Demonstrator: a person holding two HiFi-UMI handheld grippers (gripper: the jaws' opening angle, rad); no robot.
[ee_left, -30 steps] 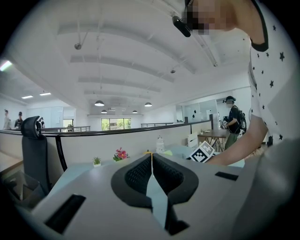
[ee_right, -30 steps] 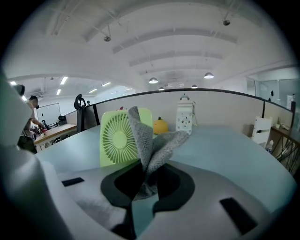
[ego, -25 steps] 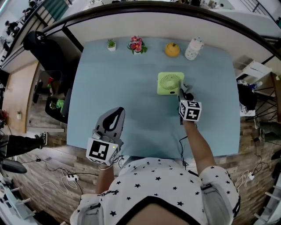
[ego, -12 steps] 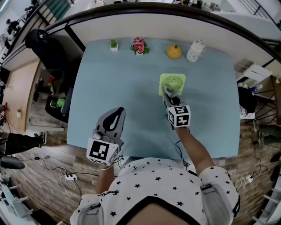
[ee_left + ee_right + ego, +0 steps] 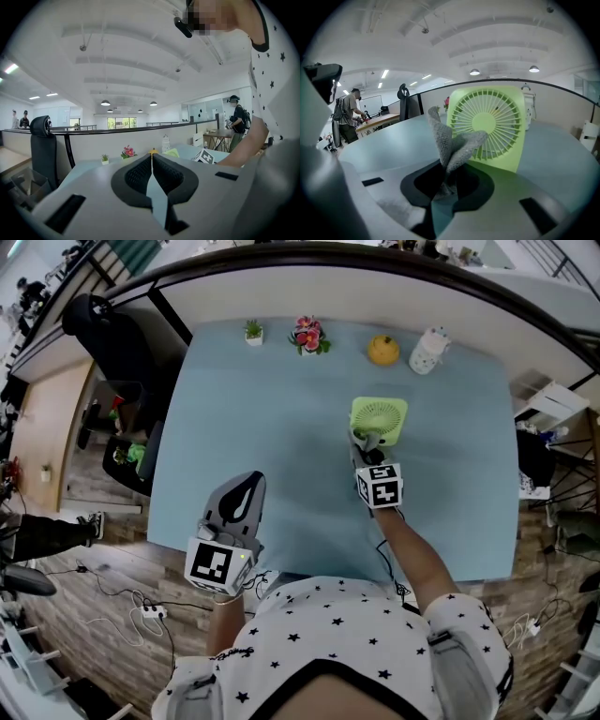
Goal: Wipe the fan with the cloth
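A small square light-green fan [image 5: 380, 420] [image 5: 487, 124] stands upright on the pale blue table [image 5: 281, 427], right of centre. My right gripper [image 5: 365, 443] [image 5: 449, 180] is shut on a grey cloth [image 5: 451, 143], which sticks up from the jaws and touches the left part of the fan's grille. In the head view the cloth [image 5: 361, 438] shows at the fan's near left corner. My left gripper [image 5: 236, 495] [image 5: 151, 161] hovers over the table's near edge, shut and holding nothing.
Along the table's far edge stand a tiny potted plant [image 5: 253, 331], a pink flower pot [image 5: 307, 337], an orange ornament [image 5: 382, 350] and a white bottle [image 5: 428, 352]. A black chair [image 5: 103, 329] is off the table's left. A person [image 5: 347, 119] stands by a far desk.
My right gripper has moved from the fan's right side round to its near left corner, bringing the cloth against the grille. The left gripper has stayed put.
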